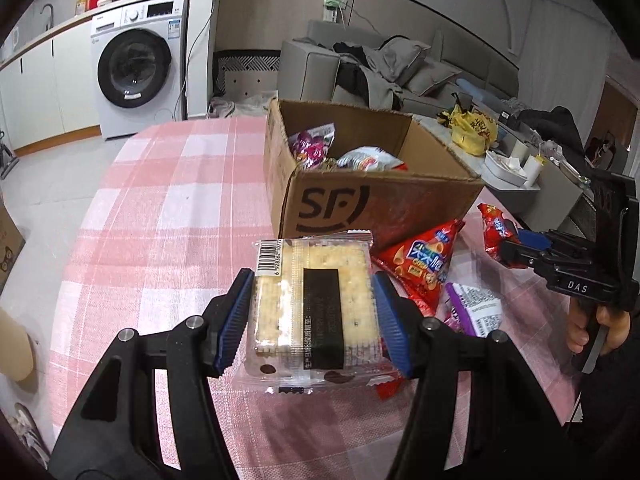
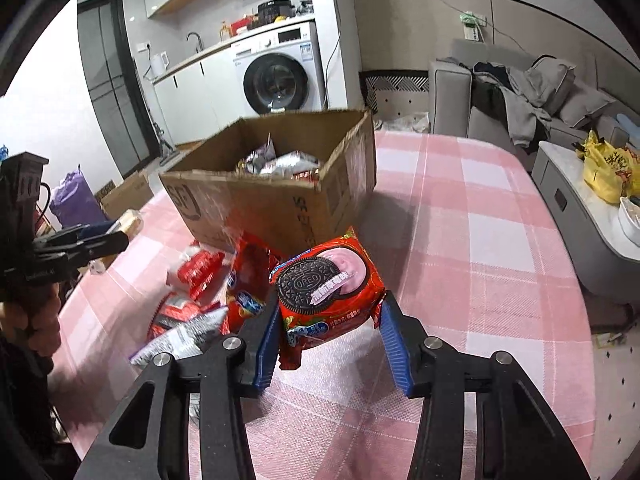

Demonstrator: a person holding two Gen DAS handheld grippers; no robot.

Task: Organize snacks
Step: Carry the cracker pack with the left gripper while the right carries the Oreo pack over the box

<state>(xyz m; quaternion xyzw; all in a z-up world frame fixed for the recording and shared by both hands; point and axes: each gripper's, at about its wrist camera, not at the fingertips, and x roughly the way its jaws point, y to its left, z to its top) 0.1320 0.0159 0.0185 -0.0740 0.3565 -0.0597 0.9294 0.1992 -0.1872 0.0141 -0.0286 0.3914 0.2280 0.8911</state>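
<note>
Carrying two packs toward the cardboard box (image 1: 372, 200), which stands on the checked table (image 1: 168, 208) with snacks already inside. My left gripper (image 1: 314, 316) clamps the clear cracker pack (image 1: 316, 304); my right gripper (image 2: 330, 338) pinches the red cookie pack (image 2: 330, 288), both clear of the cloth. Next I judge each needs lifting over the rim, then letting go. More wrappers (image 2: 200, 292) wait beside the box, their labels blurred; its bottom is hidden.

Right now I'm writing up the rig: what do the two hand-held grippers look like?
Both alike: the left hand-held gripper and right hand-held gripper have black angular frames with silver pivot bolts and ribbed blue pads. White "DAS" lettering marks the right one's side.
</note>
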